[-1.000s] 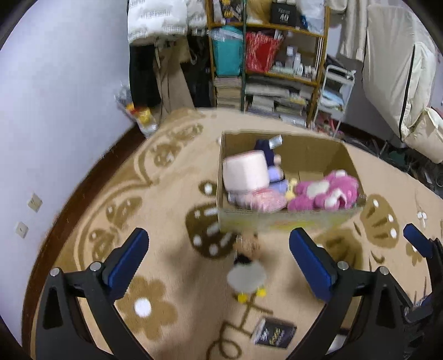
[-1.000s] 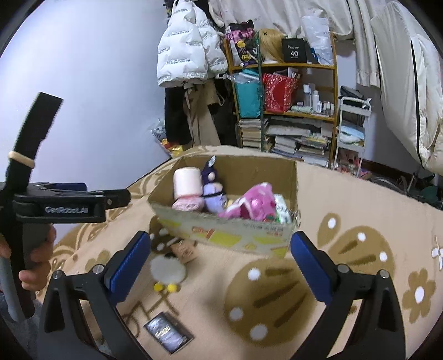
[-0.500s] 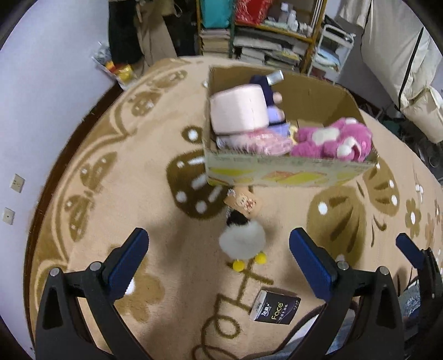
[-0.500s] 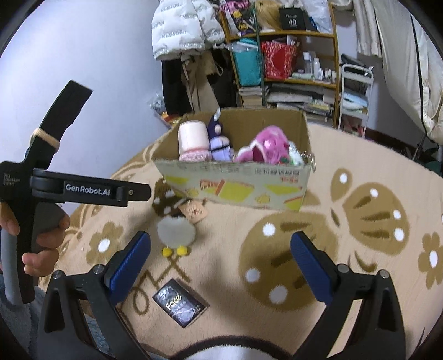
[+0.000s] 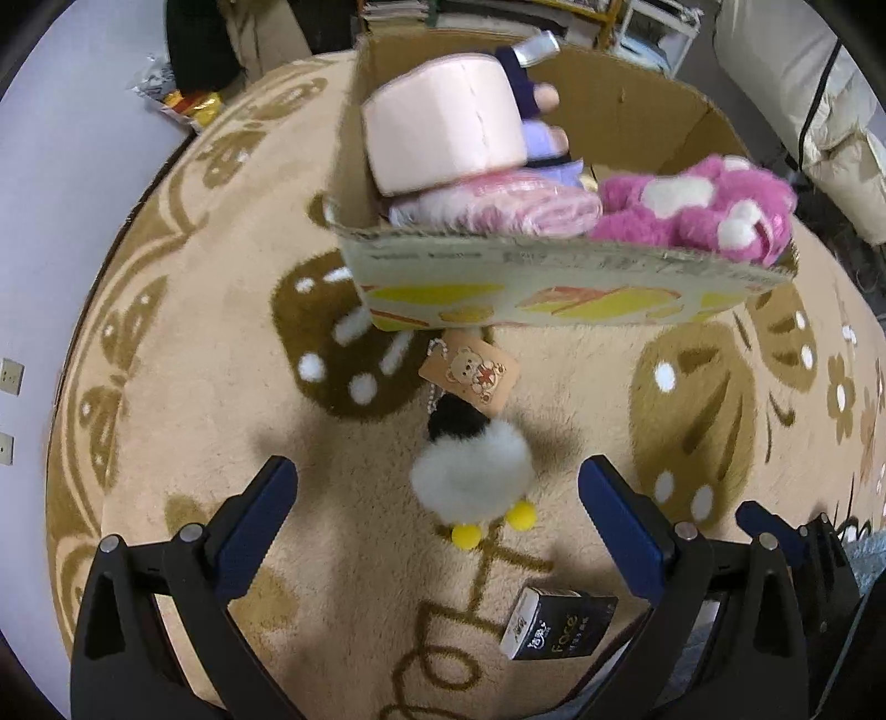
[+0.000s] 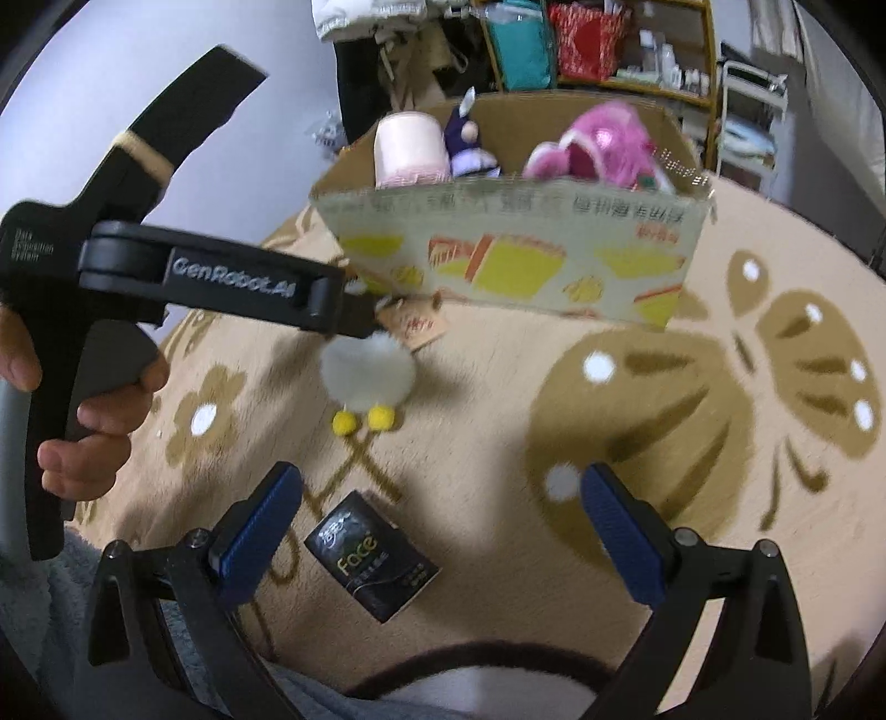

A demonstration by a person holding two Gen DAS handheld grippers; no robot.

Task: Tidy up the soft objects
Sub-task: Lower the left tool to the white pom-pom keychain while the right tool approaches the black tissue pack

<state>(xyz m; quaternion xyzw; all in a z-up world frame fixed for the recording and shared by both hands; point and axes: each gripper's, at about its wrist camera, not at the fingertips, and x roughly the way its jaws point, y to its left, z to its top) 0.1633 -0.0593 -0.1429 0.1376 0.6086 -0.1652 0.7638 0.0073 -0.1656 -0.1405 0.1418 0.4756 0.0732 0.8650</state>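
A small white fluffy plush (image 5: 473, 476) with a black head and yellow feet lies on the carpet, with a brown bear tag (image 5: 470, 374) attached. It also shows in the right wrist view (image 6: 368, 374). My left gripper (image 5: 437, 512) is open and hovers right over it, fingers either side. A cardboard box (image 5: 554, 288) just beyond holds a pink cylinder plush (image 5: 443, 122), a purple doll and a magenta bear (image 5: 703, 213). My right gripper (image 6: 440, 518) is open and empty, above a black packet (image 6: 371, 556).
The black "Face" packet (image 5: 556, 623) lies on the beige patterned carpet (image 5: 194, 360) close to me. Shelves with books and bags (image 6: 581, 50) stand behind the box. A wall runs along the left.
Both grippers have moved forward and down toward the white plush and the box. The left gripper now straddles the plush. Both stay open.
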